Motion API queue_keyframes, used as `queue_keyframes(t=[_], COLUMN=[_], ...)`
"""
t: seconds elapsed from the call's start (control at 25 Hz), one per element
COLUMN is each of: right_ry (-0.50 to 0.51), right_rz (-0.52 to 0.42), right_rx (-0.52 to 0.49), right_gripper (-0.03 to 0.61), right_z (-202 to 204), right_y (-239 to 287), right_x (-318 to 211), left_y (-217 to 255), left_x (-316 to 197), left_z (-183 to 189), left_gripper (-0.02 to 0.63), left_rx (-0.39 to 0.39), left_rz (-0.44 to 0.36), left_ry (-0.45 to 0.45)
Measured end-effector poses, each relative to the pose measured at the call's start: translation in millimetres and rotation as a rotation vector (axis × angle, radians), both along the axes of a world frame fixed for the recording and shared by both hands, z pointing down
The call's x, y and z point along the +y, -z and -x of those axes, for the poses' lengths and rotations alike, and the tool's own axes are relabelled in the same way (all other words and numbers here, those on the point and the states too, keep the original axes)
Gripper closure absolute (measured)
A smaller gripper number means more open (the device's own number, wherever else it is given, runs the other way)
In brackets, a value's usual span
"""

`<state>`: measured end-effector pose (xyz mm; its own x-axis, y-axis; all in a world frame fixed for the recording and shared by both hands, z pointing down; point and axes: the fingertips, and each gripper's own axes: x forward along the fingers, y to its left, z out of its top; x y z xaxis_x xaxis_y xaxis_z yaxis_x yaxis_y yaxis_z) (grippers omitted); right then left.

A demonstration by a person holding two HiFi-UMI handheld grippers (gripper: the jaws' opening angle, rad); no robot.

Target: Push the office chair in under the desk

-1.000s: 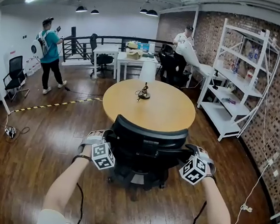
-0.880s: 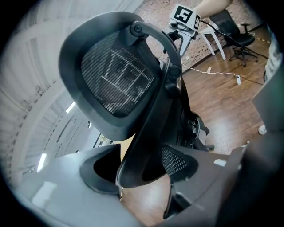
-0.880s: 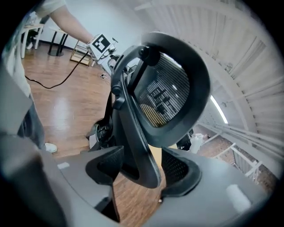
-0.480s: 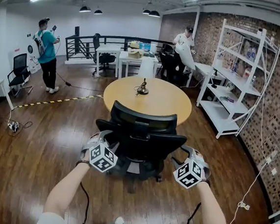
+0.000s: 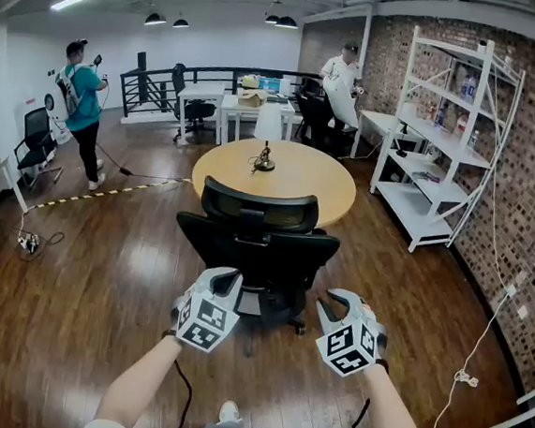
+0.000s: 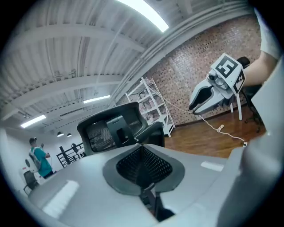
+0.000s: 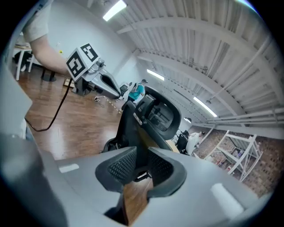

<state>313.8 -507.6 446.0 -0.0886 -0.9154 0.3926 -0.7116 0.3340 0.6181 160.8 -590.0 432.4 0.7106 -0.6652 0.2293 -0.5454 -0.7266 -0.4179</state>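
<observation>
The black office chair (image 5: 255, 245) stands with its back toward me at the near edge of the round wooden table (image 5: 285, 180). Both grippers hang in the air short of the chair and touch nothing. My left gripper (image 5: 227, 277) is shut, its pads met, after just closing with nothing between them. My right gripper (image 5: 330, 305) has also just been closing, and a narrow gap with floor showing remains. The chair (image 6: 113, 128) and the right gripper (image 6: 193, 105) show past my left gripper (image 6: 143, 150). Past my right gripper (image 7: 140, 156) are the chair (image 7: 155, 116) and the left gripper (image 7: 116, 92).
A small dark ornament (image 5: 264, 162) sits on the table. A white shelf rack (image 5: 443, 150) lines the brick wall at right. Desks (image 5: 244, 110), another chair (image 5: 34, 144) and two people (image 5: 80, 106) stand farther off. A white cable (image 5: 467, 373) lies on the wooden floor.
Both grippers have come off the chair's sides and drawn back toward me, closing as they went. The chair and table now sit farther away in the head view.
</observation>
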Motion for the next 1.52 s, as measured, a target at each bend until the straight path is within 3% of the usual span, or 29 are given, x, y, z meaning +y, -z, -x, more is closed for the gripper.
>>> queue_keyframes(t=[0.24, 0.44, 0.6, 0.76, 1.08, 1.52], right_ry=[0.033, 0.073, 0.081, 0.087, 0.068, 0.039], right_rz=[-0.111, -0.157, -0.168, -0.175, -0.170, -0.190], right_rx=[-0.174, -0.310, -0.432, -0.563, -0.642, -0.683], right_gripper=[0.576, 0.578, 0.578, 0.578, 0.578, 0.578], right_z=[45.6, 80.5, 98.6, 111.9, 127.9, 122.2], right_y=[17.5, 17.3, 11.8, 4.2, -17.0, -18.8], right_x=[43.3, 86.8, 112.6, 132.7, 172.2, 183.4], left_y=[8.9, -1.8, -5.6, 0.7, -17.5, -17.2], left_x=[74.0, 128.1, 158.2, 187.5, 229.2, 244.1], left_z=[-12.8, -7.9, -8.0, -4.1, 0.2, 2.8], left_gripper=[0.597, 0.597, 0.597, 0.597, 0.597, 0.597], left_rx=[0.137, 0.238, 0.251, 0.329, 0.383, 0.398], left_rz=[0.055, 0.147, 0.137, 0.187, 0.266, 0.283], left_ry=[-0.022, -0.024, -0.045, -0.060, -0.087, -0.090])
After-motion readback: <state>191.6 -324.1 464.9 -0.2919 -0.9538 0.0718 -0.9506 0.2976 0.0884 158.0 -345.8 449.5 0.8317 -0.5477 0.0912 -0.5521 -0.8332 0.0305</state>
